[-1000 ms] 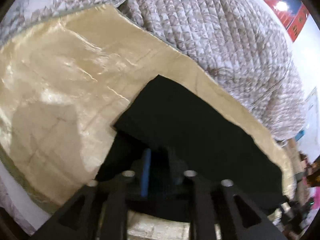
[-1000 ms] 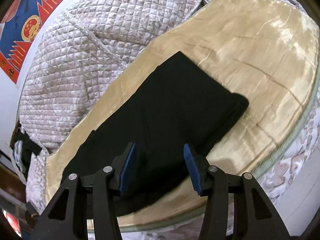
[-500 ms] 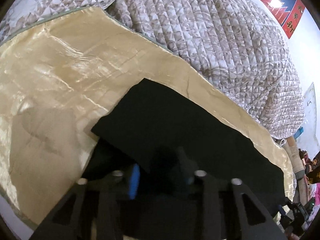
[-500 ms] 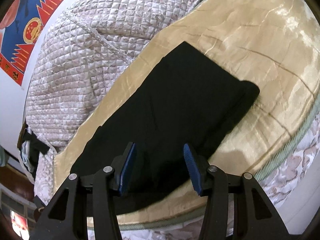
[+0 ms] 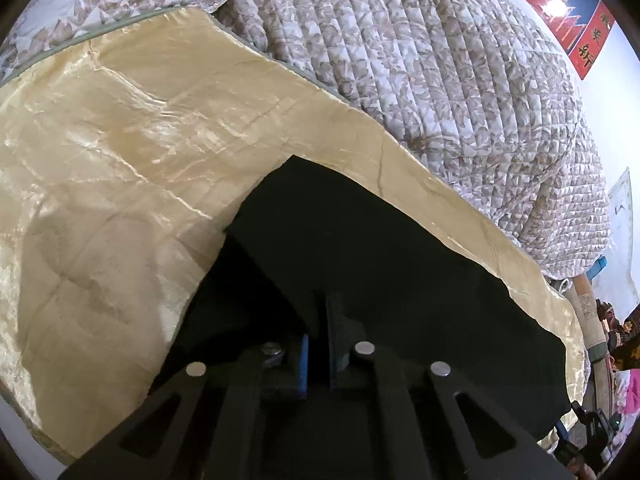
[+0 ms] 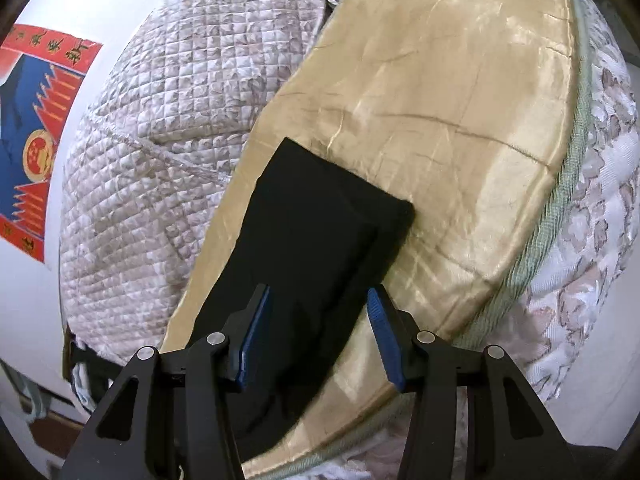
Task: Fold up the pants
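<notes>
Black pants (image 5: 360,264) lie folded lengthwise on a shiny gold cloth (image 5: 120,168) spread over a bed. My left gripper (image 5: 319,344) is shut on the near edge of the pants, with dark fabric pinched between its blue pads and a top layer lifted. In the right wrist view the pants (image 6: 320,240) stretch away as a long dark strip. My right gripper (image 6: 318,320) is open and empty, hovering over the near part of the pants.
A quilted floral bedspread (image 5: 420,60) bunches behind the gold cloth (image 6: 460,100). A green piped edge (image 6: 560,216) marks the cloth's border at the right. A red and blue poster (image 6: 36,148) hangs on the white wall.
The left gripper has pulled the pinched pants edge and its pads now sit tight together. The right gripper has swung, so the pants look more upright and farther.
</notes>
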Available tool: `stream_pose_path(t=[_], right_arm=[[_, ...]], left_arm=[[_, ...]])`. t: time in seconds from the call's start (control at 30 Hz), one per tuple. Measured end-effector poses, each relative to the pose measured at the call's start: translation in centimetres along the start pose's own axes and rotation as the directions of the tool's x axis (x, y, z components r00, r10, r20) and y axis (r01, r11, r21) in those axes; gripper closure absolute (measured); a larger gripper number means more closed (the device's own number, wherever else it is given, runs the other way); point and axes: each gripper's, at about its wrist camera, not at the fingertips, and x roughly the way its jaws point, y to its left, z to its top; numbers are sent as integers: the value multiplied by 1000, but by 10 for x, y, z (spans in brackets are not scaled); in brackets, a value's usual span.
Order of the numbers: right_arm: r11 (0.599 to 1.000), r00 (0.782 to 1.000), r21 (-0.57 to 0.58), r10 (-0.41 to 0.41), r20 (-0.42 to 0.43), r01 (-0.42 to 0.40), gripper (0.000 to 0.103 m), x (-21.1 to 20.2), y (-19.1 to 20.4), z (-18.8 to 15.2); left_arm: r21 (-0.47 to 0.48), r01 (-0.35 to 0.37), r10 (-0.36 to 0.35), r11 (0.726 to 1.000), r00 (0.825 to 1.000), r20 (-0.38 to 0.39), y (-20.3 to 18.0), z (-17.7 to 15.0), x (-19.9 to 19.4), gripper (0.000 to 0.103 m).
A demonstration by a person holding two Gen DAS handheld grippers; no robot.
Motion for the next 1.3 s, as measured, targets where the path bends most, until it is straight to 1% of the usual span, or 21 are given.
stream_pose_path(t=[0.1, 0.27, 0.43, 0.6, 0.7, 0.77, 0.8, 0.87, 0.93, 1.0, 1.03, 1.07, 1.1, 1.13, 1.2, 1.3], right_arm=[[1000, 1000, -24, -8, 14, 8, 53, -5, 5, 0], [1000, 999, -7, 2, 32, -2, 53, -9, 6, 5], [1000, 1000, 1, -5, 2, 5, 53, 2, 6, 13], [999, 999, -19, 33, 27, -33, 53, -3, 12, 17], [999, 999, 6, 43, 18, -43, 53, 0, 8, 17], [997, 998, 17, 69, 7, -69, 53, 3, 7, 18], [998, 998, 13, 67, -5, -67, 53, 6, 7, 19], [1000, 999, -1, 0, -52, 0, 55, 15, 7, 18], [1000, 999, -12, -5, -47, 5, 55, 16, 9, 16], [1000, 999, -5, 14, -48, -14, 55, 18, 9, 16], [1000, 998, -11, 12, -59, -13, 60, 20, 10, 17], [1000, 998, -28, 5, -67, -7, 70, 24, 12, 17], [999, 997, -43, -5, -82, 1, 95, 28, 14, 17], [999, 996, -54, -5, -89, 1, 94, 31, 17, 17], [995, 997, -99, -7, -75, 0, 94, 30, 27, 17], [993, 998, -116, 25, -56, -31, 95, 21, 34, 19]], left_arm=[[-1, 8, -8, 1000, 1000, 0, 2, 1, -2, 96], [-7, 5, -5, 1000, 1000, -6, 2, 1, 0, 96], [-3, 3, -3, 1000, 1000, -8, 2, 1, 0, 96], [-2, 1, -1, 1000, 1000, -9, 2, 1, 0, 96], [-3, 1, -1, 1000, 1000, -10, 2, 1, 0, 96], [-2, 1, -1, 1000, 1000, -10, 2, 1, 0, 96], [-2, -1, 1, 1000, 1000, -11, 2, 1, 0, 96], [-3, -2, 2, 1000, 1000, -13, 2, 1, 0, 96], [-1, -3, 3, 1000, 1000, -13, 2, 0, 1, 96], [7, -7, 7, 1000, 1000, -14, 1, -1, 2, 96], [10, -9, 9, 1000, 1000, -13, 1, -1, 2, 96], [12, -10, 10, 1000, 1000, -13, 0, -1, 3, 96], [15, -12, 12, 1000, 1000, -13, -1, -1, 3, 96], [19, -14, 14, 1000, 1000, -13, -2, 0, 2, 97], [26, -12, 12, 1000, 1000, -13, -3, 0, 0, 99], [21, 12, -12, 1000, 1000, 3, -6, 5, -15, 99]])
